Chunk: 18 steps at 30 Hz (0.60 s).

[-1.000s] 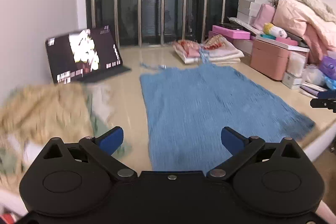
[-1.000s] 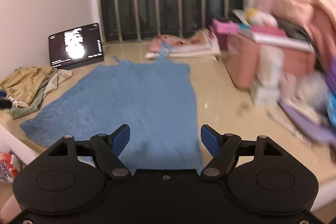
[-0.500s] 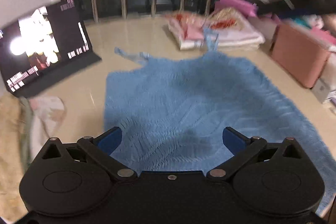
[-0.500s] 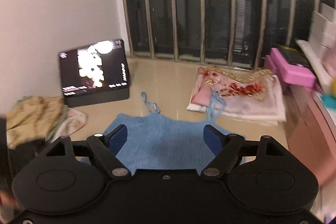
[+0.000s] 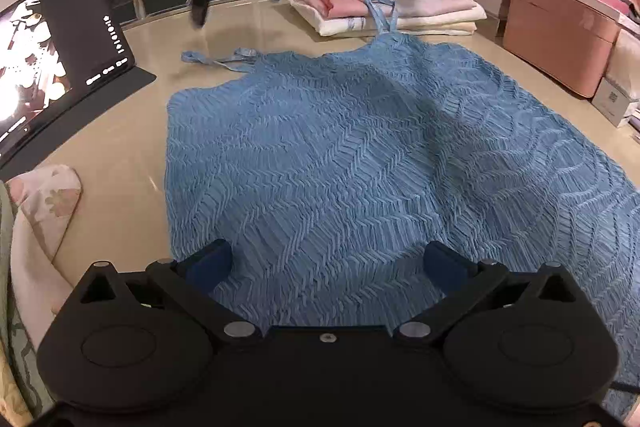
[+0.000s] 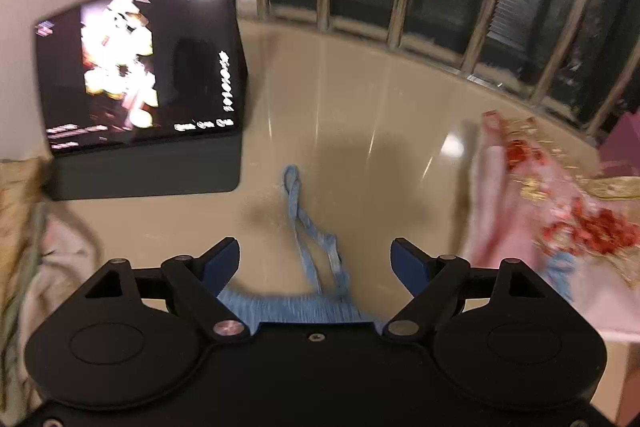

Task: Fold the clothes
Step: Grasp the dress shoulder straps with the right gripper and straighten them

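Blue dress [image 5: 360,155] lies flat, straps toward the window; both tools spread wide, empty.

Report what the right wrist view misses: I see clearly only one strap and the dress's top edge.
Observer: The dress lies spread flat on the table, its full body showing.
Operator: Locate the other strap.
Observer: The other strap runs up onto the folded stack.
Operator: State the left tool.
Observer: The left tool is open and empty, over the dress's lower part.
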### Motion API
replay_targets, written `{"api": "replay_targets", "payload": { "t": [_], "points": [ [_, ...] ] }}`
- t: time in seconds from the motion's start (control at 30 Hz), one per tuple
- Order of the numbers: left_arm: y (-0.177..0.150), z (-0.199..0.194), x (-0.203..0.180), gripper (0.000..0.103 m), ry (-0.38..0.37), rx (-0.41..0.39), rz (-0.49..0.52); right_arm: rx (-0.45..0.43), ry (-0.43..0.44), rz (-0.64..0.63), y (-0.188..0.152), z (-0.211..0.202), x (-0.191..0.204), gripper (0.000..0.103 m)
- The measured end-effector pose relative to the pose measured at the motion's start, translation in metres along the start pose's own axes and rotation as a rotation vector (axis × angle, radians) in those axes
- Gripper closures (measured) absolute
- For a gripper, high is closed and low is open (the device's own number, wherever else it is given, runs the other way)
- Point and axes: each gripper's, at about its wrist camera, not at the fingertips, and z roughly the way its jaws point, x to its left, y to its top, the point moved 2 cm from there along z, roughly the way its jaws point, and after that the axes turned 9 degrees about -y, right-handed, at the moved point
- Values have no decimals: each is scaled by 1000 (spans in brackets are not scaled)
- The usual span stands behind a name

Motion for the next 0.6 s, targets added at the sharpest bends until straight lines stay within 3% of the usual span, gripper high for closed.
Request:
{"api": "replay_targets", "payload": {
  "t": [0.1, 0.27, 0.37, 0.4, 0.43, 0.6],
  "points": [
    [-3, -1, 1, 0, -11, -12, 15, 34, -2, 13, 10, 36, 6, 22],
    [-6, -3, -1, 0, -18, -28, 28, 67, 24, 81, 14, 79, 7, 38],
    [-5, -3, -1, 0, -22, -35, 34, 43, 7, 66, 15, 86, 11, 65],
    [-6, -3, -1, 0, -23, -38, 36, 35, 8, 67, 15, 86, 12, 88],
    [-6, -3, -1, 0, -24, -41, 37, 37, 25, 75, 15, 84, 12, 102],
    [-6, -2, -2, 0, -21, -49, 37, -66, 129, 151, 4, 41, -3, 102]
  ]
}}
